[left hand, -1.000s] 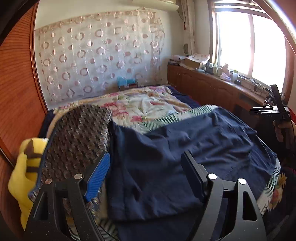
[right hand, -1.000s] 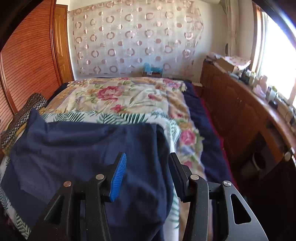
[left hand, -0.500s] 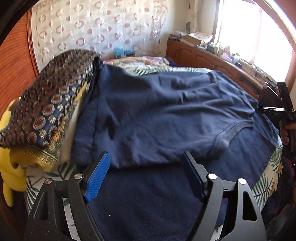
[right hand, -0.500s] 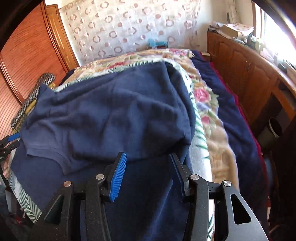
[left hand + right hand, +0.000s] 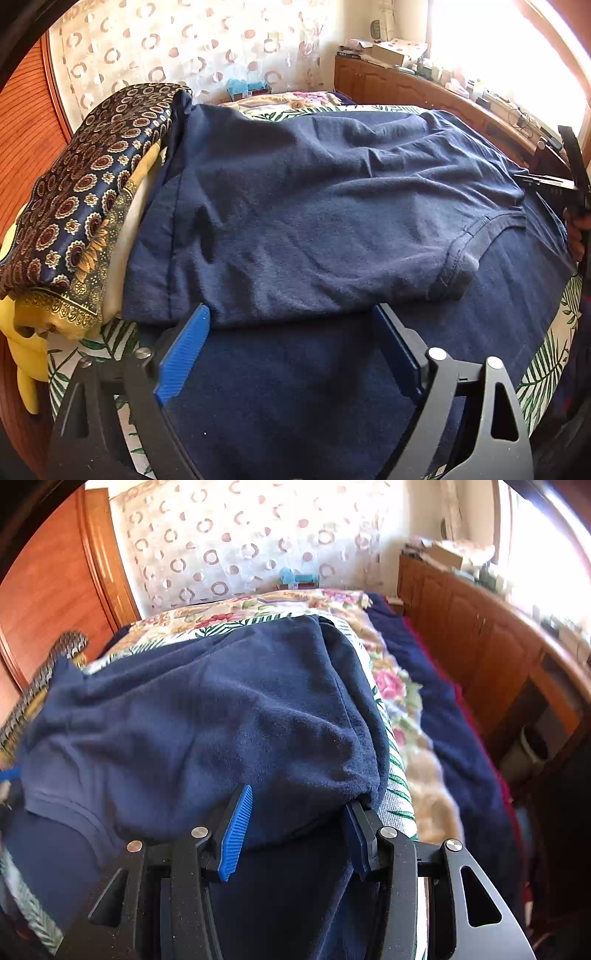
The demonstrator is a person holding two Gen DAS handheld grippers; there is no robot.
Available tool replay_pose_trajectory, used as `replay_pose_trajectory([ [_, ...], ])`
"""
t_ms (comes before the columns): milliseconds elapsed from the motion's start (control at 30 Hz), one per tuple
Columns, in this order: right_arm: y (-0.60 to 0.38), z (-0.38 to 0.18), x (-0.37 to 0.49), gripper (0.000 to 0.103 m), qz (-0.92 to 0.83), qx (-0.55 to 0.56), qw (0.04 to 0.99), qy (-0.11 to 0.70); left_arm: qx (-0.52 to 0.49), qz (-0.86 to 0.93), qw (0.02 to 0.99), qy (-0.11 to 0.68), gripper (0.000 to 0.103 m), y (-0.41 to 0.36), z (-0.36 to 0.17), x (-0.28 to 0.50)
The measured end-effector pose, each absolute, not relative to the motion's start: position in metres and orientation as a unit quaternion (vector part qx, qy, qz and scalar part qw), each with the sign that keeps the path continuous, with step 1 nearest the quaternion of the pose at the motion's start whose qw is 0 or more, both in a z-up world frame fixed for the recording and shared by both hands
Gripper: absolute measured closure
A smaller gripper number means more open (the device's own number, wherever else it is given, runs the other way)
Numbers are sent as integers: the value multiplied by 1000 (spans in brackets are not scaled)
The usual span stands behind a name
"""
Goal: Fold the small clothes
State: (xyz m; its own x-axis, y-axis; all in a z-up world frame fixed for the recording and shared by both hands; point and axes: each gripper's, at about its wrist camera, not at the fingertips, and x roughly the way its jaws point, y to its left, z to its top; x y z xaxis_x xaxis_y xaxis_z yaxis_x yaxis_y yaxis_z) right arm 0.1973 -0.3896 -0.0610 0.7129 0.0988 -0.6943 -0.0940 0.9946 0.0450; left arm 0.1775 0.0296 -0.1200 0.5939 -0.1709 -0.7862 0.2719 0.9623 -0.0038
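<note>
While the shirt (image 5: 314,206) is lying folded over on the bed (image 5: 546,354):
left gripper (image 5: 291,343): jaws opening wide, gripping nothing, hovering at the fold's near edge
right gripper (image 5: 295,823): jaws standing half apart around bunched shirt cloth, can't tell if it's pinching
pillow (image 5: 85,177): sitting just left of the shirt

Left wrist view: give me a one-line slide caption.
Left claw opening over the folded navy T-shirt on the bed, patterned cushion alongside, right claw at the far edge.
</note>
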Motion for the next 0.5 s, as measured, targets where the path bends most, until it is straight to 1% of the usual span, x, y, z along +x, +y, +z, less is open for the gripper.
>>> replay_pose_trajectory([
  [133, -380, -66, 195, 54, 42, -20, 927, 373, 60, -124, 889, 437, 3, 26, -122, 181],
  [200, -382, -64, 196, 54, 42, -20, 927, 372, 60, -123, 888, 440, 1, 27, -123, 181],
  [367, -368, -71, 191, 54, 40, -25, 928, 371, 54, -116, 887, 443, 1, 29, -123, 181],
  [433, -368, -71, 191, 54, 40, -25, 928, 370, 40, -118, 889, 441, 4, 35, -120, 177],
  [500, -368, -71, 191, 54, 40, -25, 928, 370, 17, -119, 896, 428, 5, 46, -113, 170],
])
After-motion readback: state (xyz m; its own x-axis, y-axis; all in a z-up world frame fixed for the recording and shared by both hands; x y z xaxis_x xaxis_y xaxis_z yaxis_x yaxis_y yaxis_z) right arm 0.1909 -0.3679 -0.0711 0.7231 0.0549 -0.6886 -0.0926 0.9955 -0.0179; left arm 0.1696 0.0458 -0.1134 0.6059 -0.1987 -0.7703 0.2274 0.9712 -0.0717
